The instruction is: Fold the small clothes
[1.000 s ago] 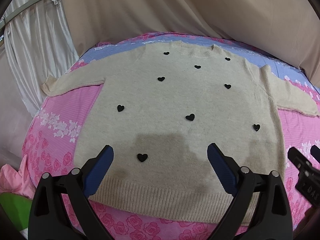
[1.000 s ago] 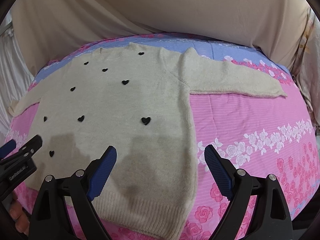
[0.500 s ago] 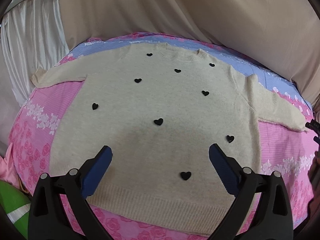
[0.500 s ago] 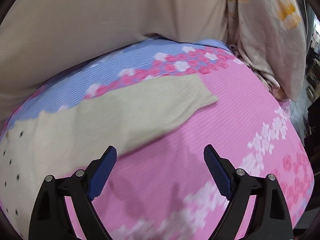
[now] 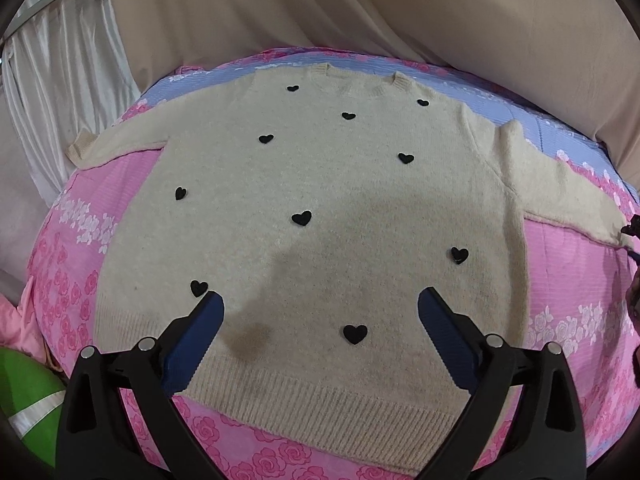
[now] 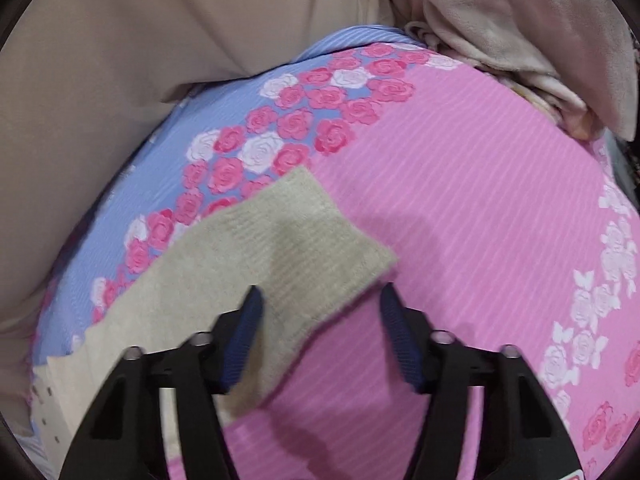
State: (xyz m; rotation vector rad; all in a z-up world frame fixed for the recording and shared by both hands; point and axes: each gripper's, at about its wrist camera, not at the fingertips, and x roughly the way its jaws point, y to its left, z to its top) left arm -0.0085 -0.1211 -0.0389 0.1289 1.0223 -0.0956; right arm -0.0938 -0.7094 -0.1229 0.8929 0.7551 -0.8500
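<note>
The left gripper [image 5: 320, 320] hangs spread wide over the hem of the sweater [image 5: 312, 208], which lies flat on the bedsheet [image 5: 80, 272]. The right gripper [image 6: 318, 320] is closing around the sleeve cuff [image 6: 304, 240], jaws not yet touching it. With only the cuff's five o'clock edge between them, I think the knit could slip free.

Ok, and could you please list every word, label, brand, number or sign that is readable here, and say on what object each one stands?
No text can be read in either view.
Sweater: only black hearts, no letters.
Bedsheet: printed roses and stripes, no words.
Red and white patch at the lower edge of the right wrist view: perhaps a label, but cut off and unreadable.
</note>
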